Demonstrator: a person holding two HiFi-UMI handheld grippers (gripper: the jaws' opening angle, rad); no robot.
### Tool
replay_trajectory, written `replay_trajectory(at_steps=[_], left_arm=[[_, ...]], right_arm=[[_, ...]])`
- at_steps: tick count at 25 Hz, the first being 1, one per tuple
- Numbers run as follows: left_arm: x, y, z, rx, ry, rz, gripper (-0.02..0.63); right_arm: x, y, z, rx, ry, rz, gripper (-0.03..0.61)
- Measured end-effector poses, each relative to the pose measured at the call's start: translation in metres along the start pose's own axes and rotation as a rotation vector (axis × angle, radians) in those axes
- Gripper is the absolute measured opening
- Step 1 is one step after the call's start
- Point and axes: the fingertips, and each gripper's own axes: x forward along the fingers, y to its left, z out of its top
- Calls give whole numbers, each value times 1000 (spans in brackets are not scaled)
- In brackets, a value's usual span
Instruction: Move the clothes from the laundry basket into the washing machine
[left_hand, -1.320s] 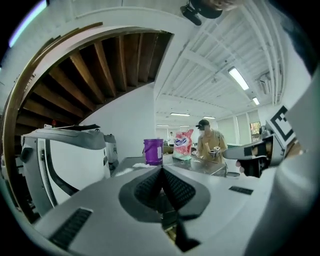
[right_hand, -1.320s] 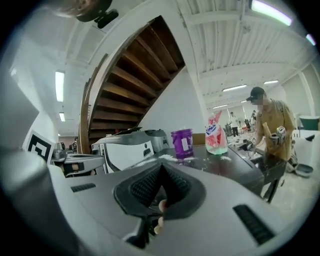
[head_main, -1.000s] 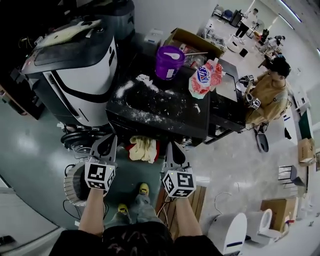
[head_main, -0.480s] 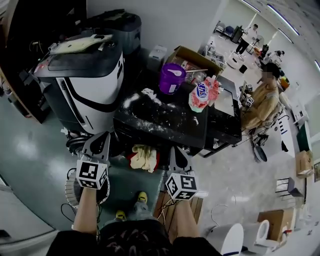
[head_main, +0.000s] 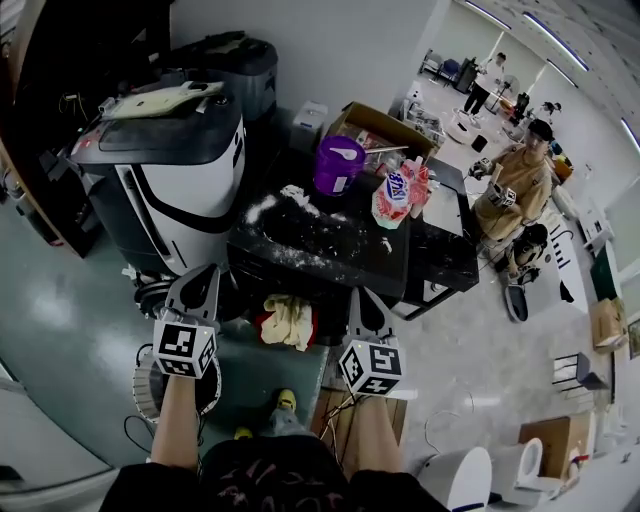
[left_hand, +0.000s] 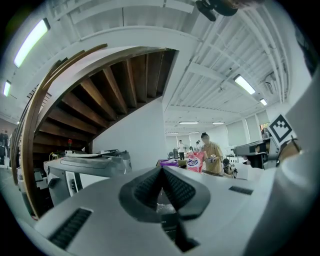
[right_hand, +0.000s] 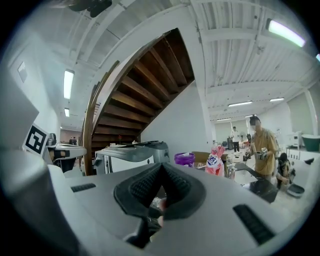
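A yellow and red bundle of clothes (head_main: 287, 320) lies low in front of a black unit (head_main: 320, 240) whose top is dusted with white powder. A round white slatted basket (head_main: 141, 378) stands on the floor under my left forearm. My left gripper (head_main: 203, 275) is left of the clothes and my right gripper (head_main: 362, 297) is right of them. Both point level at the black unit, shut and empty. The left gripper (left_hand: 161, 170) and right gripper (right_hand: 161, 167) show their ribbed pads meeting at the tips.
A large white-and-black machine (head_main: 170, 170) stands at the left. On the black unit sit a purple tub (head_main: 338, 165) and a pink detergent bag (head_main: 395, 195), with a cardboard box (head_main: 385, 125) behind. A person in tan (head_main: 515, 190) is at the right. A wooden pallet (head_main: 340, 425) lies by my feet.
Both grippers have risen a little in front of the black unit, still side by side. Their jaws have stayed shut. The clothes have not moved.
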Motion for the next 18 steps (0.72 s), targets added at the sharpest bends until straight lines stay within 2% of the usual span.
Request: replay_trajectory(at_steps=[18], left_arm=[[0, 2, 14, 21, -32, -28, 11]], right_arm=[[-12, -11, 15, -15, -31, -46, 2]])
